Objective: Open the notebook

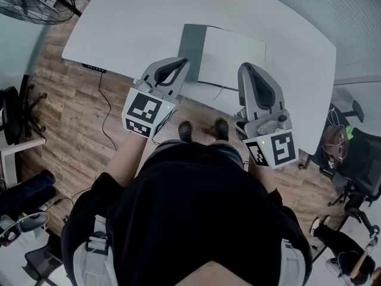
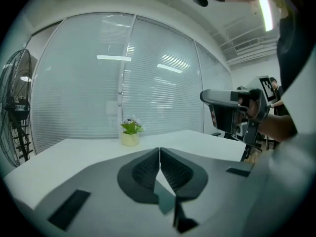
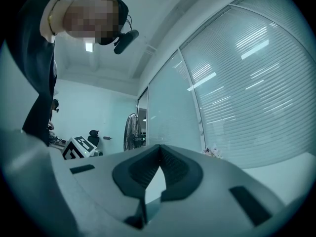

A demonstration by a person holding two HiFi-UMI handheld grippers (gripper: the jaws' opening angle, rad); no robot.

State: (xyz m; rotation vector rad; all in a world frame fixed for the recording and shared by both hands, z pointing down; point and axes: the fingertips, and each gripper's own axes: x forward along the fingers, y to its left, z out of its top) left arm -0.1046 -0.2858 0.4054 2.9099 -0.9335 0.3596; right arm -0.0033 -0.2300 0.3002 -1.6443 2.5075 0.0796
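Hovering before the closed grey-spined white notebook (image 1: pixel 231 57), grey plastic left gripper (image 1: pixel 181 62) and right gripper (image 1: pixel 244 70) both pressed together, empty; next, likely parting jaws at the cover's edge.

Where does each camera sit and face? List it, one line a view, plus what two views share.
Head view: on the person's head, steeply down at the table, notebook, left tool, right tool; torso and shoes show.
Left gripper view: on the left tool, across the table toward a plant; right tool shows.
Right gripper view: on the right tool, toward a fan; torso shows.
Shared: both gripper views show the fan.
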